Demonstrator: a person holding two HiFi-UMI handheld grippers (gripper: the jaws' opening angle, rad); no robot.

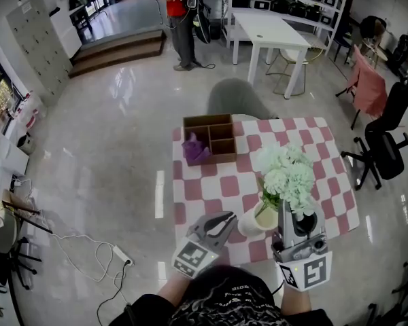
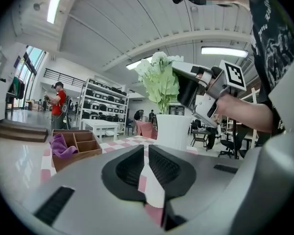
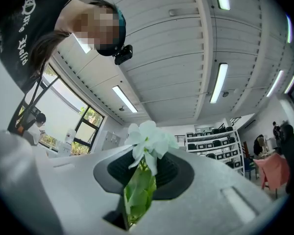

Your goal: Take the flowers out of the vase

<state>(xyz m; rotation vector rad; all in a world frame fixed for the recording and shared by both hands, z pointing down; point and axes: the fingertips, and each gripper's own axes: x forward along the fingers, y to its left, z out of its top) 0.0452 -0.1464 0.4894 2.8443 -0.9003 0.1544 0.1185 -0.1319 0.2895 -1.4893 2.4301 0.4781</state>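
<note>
Your right gripper [image 1: 294,208] is closed on the flowers [image 1: 289,172]. In the right gripper view you can see a green leafy stem and a white bloom pinched between its two jaws. This gripper points a little bit up.

The flowers are a big white bunch with green leaves. Their stems go down into the white vase [image 1: 251,223], so the flowers are in the vase and not out of it. The vase stands on the table [image 1: 211,189], which has a pink and white checked cloth on it. It is near the edge closest to you, just beside your right gripper.

Your left gripper [image 1: 224,218] is closed too. Its jaw tips are together and there is nothing between them. Only the checked cloth shows through the thin gap lower down. This gripper is over the near side of the table, just to the left of the vase.

Further back on the table sits a wooden box [image 1: 207,119] with small parts inside. A purple cloth [image 1: 194,149] lies in the left part nearest to you.

Far off, a person in a red top [image 1: 178,5] stands on the shiny floor
</note>
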